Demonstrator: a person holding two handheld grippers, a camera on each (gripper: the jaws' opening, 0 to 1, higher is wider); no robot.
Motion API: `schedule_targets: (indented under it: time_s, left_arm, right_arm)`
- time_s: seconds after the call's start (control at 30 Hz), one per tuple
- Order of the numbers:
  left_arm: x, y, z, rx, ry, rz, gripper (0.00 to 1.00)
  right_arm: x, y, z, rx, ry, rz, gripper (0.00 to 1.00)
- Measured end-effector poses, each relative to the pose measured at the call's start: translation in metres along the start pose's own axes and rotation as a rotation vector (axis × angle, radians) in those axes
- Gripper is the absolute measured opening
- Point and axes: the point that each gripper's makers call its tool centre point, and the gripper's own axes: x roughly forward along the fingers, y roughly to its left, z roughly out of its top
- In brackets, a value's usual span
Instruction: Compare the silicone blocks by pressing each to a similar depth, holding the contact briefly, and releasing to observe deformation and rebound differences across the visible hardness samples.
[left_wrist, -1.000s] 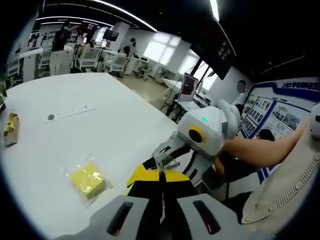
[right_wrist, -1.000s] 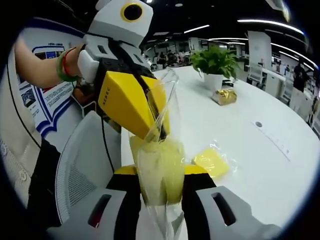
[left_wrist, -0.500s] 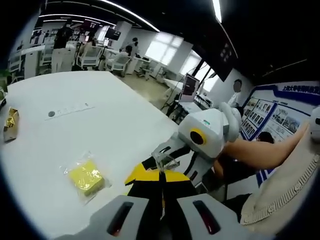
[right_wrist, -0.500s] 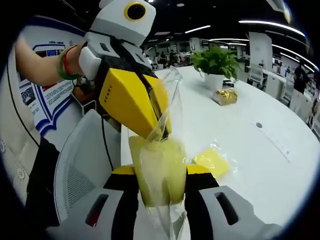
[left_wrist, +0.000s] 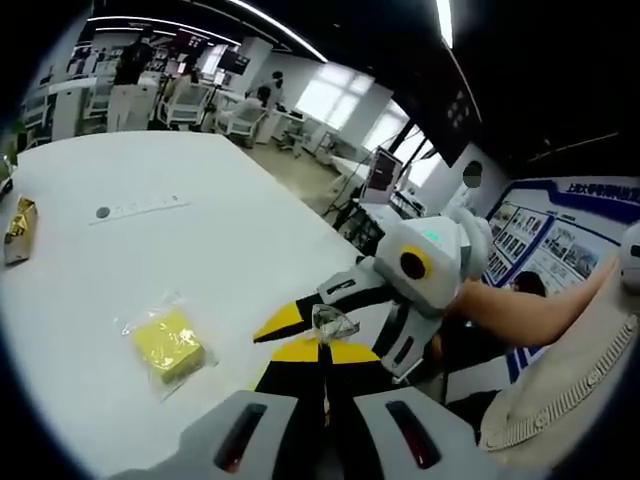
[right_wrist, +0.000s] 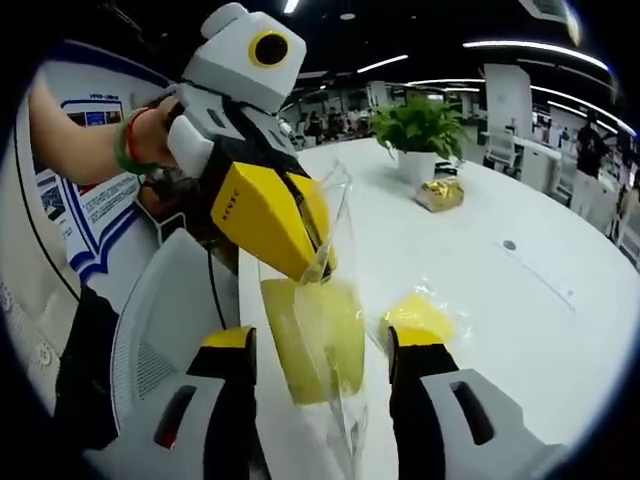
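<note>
Hanging between the spread jaws of the right gripper (right_wrist: 318, 345), a bagged yellow silicone block (right_wrist: 312, 338) is pinched at its bag top by the clenched left gripper (right_wrist: 318, 262); a second bagged block (left_wrist: 168, 343) lies on the white table (left_wrist: 200, 240)

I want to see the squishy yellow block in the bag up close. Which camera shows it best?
The right gripper view: the bagged yellow block hangs large between that gripper's open jaws, the left gripper pinching the bag. The left gripper view catches just a crumpled bit of bag.
</note>
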Motion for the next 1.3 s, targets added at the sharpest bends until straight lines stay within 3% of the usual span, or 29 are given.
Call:
schedule_targets:
  time_s: [0.53,0.73,1.03,1.3]
  left_arm:
    - [0.006,0.006,-0.007,-0.061,-0.011,-0.01,0.0]
    - [0.011,0.012,-0.011,-0.099,-0.025,-0.013,0.0]
    - [0.025,0.024,-0.012,-0.172,-0.059,-0.01,0.0]
    - [0.061,0.033,-0.003,-0.226,-0.089,-0.01,0.0]
  right_arm:
    - [-0.046,-0.007,0.0,0.084,-0.136,-0.161,0.64]
    - [-0.072,-0.007,0.002,0.119,-0.218,-0.242,0.69]
    - [-0.11,-0.005,-0.024,0.186,-0.254,-0.342,0.73]
    - [-0.138,0.003,-0.051,0.231,-0.229,-0.381,0.77]
